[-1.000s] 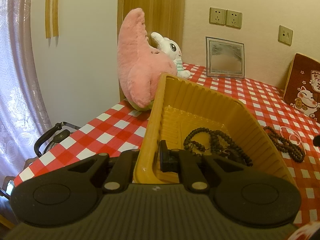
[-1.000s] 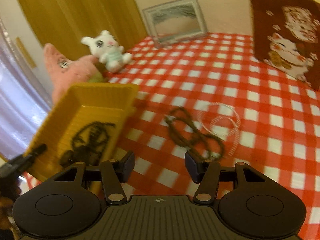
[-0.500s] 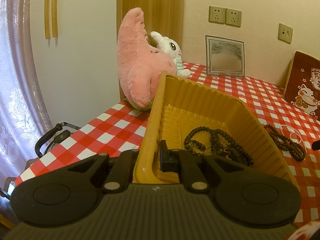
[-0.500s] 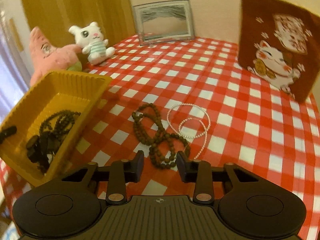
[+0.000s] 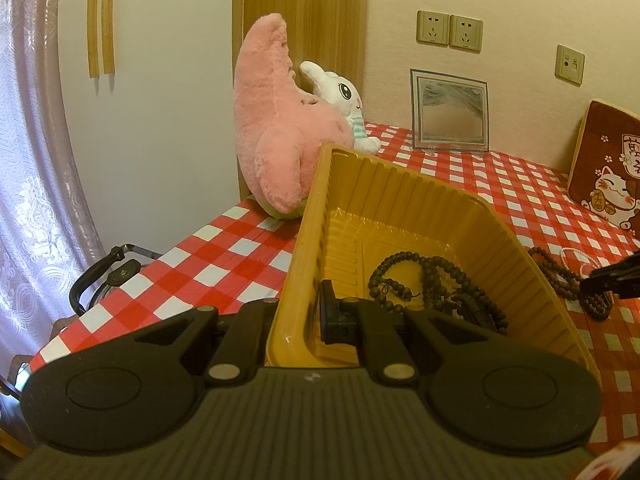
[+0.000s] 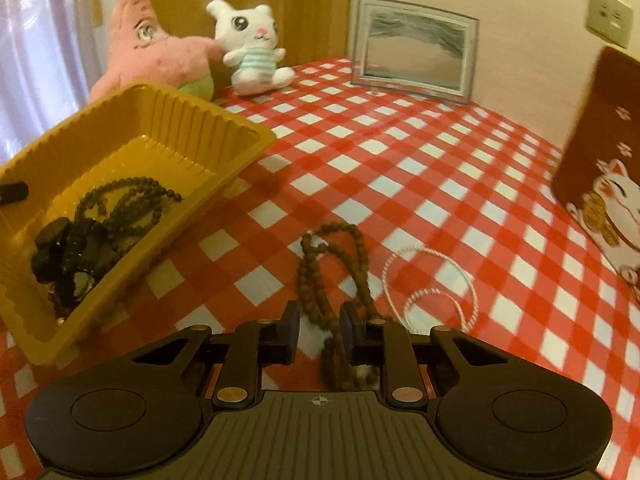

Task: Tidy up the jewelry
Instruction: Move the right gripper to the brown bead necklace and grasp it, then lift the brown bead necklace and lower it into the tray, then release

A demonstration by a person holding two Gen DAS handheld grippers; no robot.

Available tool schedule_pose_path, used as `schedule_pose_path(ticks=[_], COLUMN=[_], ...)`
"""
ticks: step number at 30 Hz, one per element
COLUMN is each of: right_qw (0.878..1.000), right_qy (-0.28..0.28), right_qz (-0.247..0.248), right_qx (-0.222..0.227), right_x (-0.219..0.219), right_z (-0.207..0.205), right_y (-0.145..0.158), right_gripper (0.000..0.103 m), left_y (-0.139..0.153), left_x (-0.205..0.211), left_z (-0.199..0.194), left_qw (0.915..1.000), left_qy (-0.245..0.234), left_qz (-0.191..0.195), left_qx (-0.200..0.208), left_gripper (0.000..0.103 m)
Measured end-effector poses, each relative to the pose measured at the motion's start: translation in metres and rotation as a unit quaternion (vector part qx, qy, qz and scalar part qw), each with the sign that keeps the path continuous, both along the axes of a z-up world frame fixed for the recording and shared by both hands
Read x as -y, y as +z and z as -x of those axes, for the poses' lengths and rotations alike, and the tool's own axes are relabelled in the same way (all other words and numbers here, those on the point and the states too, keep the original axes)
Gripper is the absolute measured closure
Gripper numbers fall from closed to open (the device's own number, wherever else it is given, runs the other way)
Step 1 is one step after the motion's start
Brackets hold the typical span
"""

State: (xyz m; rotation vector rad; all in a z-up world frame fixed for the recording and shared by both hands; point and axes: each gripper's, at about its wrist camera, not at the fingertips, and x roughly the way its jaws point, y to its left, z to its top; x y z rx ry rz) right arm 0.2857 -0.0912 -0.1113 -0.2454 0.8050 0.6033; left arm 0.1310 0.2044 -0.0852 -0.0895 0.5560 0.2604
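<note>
Left hand-held gripper (image 5: 298, 312) clamps yellow tray (image 5: 400, 188) wall | right hand-held gripper (image 6: 319, 330) parted astride brown beads (image 6: 320, 276), contact unclear

My right gripper (image 6: 319, 334) has dropped low over the brown bead necklace (image 6: 332, 276) beside the yellow tray (image 6: 192, 120), and its fingers have narrowed from wide apart to a slim gap straddling the strand.

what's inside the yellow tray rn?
Inside the yellow ribbed plastic tray: a dark bead necklace and chunky black beaded pieces piled at one end. Anything beneath that pile is hidden. The left gripper clamps the tray's wall.
</note>
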Motion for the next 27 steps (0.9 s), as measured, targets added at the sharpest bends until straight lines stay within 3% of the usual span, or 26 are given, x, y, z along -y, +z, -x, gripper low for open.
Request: schedule_pose_path(ticks=[14, 20, 21, 22, 27], right_qw=[0.999, 0.999, 0.999, 0.999, 0.999], right_qy=[0.012, 0.008, 0.009, 0.01, 0.008], right_qz=[-0.017, -0.021, -0.017, -0.011, -0.011], right_qx=[-0.048, -0.045, -0.042, -0.038, -0.032], right_x=[-0.018, -0.028, -0.03, -0.033, -0.033], right_z=[-0.049, -0.057, -0.058, -0.058, -0.055], right_y=[-0.02, -0.02, -0.021, -0.021, -0.02], right_gripper=[0.081, 0.081, 0.082, 0.09, 0.096], left_y=[0.0, 0.0, 0.0, 0.0, 0.0], left_x=[0.0, 0.0, 0.0, 0.0, 0.0], left_z=[-0.001, -0.002, -0.002, -0.003, -0.003], left_qw=[1.0, 1.0, 1.0, 1.0, 1.0], left_qy=[0.0, 0.0, 0.0, 0.0, 0.0], left_qz=[0.0, 0.0, 0.0, 0.0, 0.0], left_qx=[0.0, -0.001, -0.001, -0.001, -0.001], left_gripper=[0.095, 0.095, 0.095, 0.095, 0.095])
